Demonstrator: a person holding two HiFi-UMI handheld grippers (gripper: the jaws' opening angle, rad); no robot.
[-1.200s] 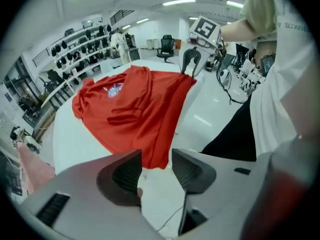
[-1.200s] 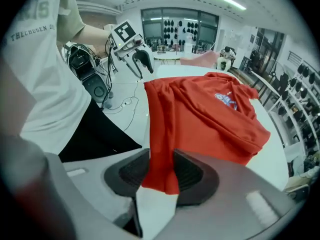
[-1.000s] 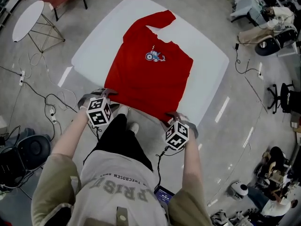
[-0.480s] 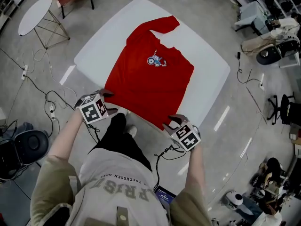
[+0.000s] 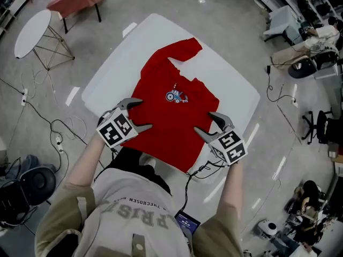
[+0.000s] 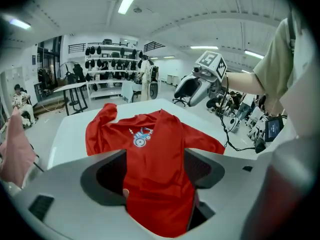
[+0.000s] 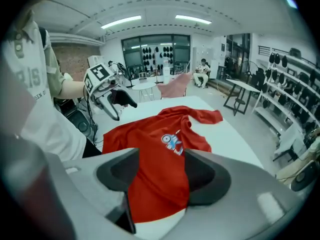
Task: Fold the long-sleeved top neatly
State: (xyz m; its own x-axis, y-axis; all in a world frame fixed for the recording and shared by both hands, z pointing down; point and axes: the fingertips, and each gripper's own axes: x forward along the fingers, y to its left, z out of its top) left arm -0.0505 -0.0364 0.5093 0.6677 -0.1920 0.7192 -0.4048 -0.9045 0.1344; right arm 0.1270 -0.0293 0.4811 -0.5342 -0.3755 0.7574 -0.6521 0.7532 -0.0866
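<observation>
On the white square table (image 5: 230, 76), the red long-sleeved cloth top (image 5: 174, 114) with a small blue chest print lies spread flat, one sleeve reaching far. Over its near half, the left gripper (image 5: 141, 114) and right gripper (image 5: 207, 123) hover. Their jaws have just been opening and stand apart, pinching nothing, with only the top below showing between them.

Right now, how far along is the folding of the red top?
Done: the red top lies spread flat, print up, on the white table. In hand: nothing; the left claw and right claw hover over its near half, jaws just opened, gripping no cloth. Left: all the folding; no body fold shows, and one sleeve sticks out at the far end.
</observation>
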